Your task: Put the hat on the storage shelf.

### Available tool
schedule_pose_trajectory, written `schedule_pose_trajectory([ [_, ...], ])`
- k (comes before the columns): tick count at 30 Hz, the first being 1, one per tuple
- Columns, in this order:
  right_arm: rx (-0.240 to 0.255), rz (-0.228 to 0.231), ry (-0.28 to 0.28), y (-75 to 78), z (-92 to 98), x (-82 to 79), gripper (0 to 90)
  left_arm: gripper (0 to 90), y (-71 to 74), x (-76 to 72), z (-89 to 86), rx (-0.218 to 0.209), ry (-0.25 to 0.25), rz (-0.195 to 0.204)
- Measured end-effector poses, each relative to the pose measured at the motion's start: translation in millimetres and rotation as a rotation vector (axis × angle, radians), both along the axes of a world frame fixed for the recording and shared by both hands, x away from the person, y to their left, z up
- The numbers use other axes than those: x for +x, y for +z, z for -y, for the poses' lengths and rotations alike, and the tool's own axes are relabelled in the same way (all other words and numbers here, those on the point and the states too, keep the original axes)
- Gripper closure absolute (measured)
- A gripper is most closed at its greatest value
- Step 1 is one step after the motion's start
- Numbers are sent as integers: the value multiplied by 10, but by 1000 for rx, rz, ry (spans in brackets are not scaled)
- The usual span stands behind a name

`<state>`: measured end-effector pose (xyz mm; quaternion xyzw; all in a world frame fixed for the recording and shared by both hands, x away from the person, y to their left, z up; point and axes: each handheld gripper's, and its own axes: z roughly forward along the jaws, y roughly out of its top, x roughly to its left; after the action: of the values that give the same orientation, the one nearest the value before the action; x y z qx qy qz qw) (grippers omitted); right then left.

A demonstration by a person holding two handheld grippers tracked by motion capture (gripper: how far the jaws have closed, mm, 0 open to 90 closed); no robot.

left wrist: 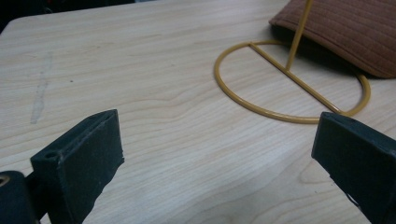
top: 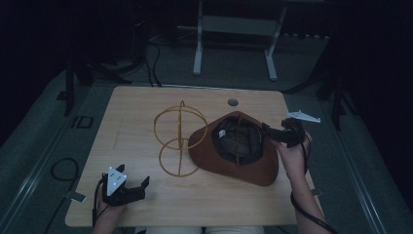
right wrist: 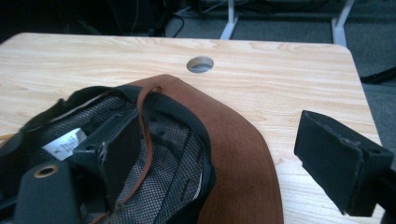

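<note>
A brown brimmed hat (top: pixel 253 165) lies upside down right of the table's middle, its dark mesh lining facing up. A gold wire stand (top: pixel 179 136) with a ring base stands just left of it, touching the brim. My right gripper (top: pixel 273 127) is open at the hat's right edge. In the right gripper view one jaw sits inside the crown and the other outside, so the gripper (right wrist: pixel 219 135) straddles the hat's (right wrist: pixel 233 154) brim. My left gripper (top: pixel 132 174) hangs open near the front left corner. It (left wrist: pixel 219 140) faces the stand's base ring (left wrist: pixel 299 80) and the hat (left wrist: pixel 345 28) with nothing between its jaws.
The wooden table (top: pixel 136 107) has a round cable hole (top: pixel 233 102) near its far edge, which the right gripper view also shows as the hole (right wrist: pixel 200 64). A white desk frame (top: pixel 234 24) stands on the floor behind. Cables lie on the floor at left.
</note>
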<state>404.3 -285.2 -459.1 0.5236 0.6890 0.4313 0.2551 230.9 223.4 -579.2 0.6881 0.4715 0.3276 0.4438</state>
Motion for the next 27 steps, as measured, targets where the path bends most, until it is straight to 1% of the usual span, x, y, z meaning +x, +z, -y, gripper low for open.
schedule_pose_trajectory([
  [1, 0, 0, 0, 0, 0, 0, 160, 25, 0, 0, 0, 0, 0, 0],
  [3, -1, -26, 8, -31, -40, 99, 184, 25, 24, -4, 13, 7, 2, -8],
  [6, -11, -47, 10, -70, -77, 179, 185, 24, 50, -27, 16, 8, -18, 1],
  [7, -12, -62, 11, -93, -93, 216, 185, 24, 55, -28, 19, 11, -21, -5],
  [8, -12, -62, 11, -93, -93, 216, 185, 24, 55, -28, 19, 11, -21, -5],
  [10, -29, -87, 24, -155, -143, 283, 202, 25, 61, -30, 24, 12, -26, -11],
  [11, -29, -87, 24, -155, -143, 283, 202, 24, 61, -30, 24, 12, -26, -11],
  [12, -41, -106, 32, -206, -177, 327, 205, 25, 57, -27, 29, 17, -24, -14],
  [13, -47, -116, 34, -225, -186, 344, 211, 25, 57, -27, 29, 17, -24, -14],
  [14, -47, -116, 34, -225, -186, 344, 211, 25, 55, -24, 31, 14, -30, -19],
  [15, -50, -148, 38, -297, -217, 399, 221, 25, 53, -22, 35, 13, -32, -24],
  [16, -50, -148, 38, -297, -217, 399, 221, 25, 53, -22, 35, 13, -32, -24],
  [17, -72, -160, 31, -349, -247, 426, 233, 24, 51, -21, 36, 10, -33, -26],
  [18, -81, -160, 28, -369, -258, 433, 256, 25, 52, -19, 35, 7, -34, -28],
  [19, -90, -170, 28, -406, -271, 451, 261, 25, 52, -19, 35, 7, -34, -28],
  [20, -90, -170, 28, -406, -271, 451, 261, 25, 53, -20, 34, 5, -36, -29],
  [22, -97, -188, 19, -470, -290, 481, 262, 25, 52, -18, 31, 4, -40, -37],
  [23, -118, -196, 9, -517, -308, 502, 262, 25, 46, -18, 38, 9, -37, -39],
  [25, -131, -212, 2, -561, -323, 531, 261, 25, 45, -16, 40, 8, -42, -42],
  [27, -142, -215, -3, -591, -341, 545, 262, 25, 44, -16, 45, 14, -40, -45],
])
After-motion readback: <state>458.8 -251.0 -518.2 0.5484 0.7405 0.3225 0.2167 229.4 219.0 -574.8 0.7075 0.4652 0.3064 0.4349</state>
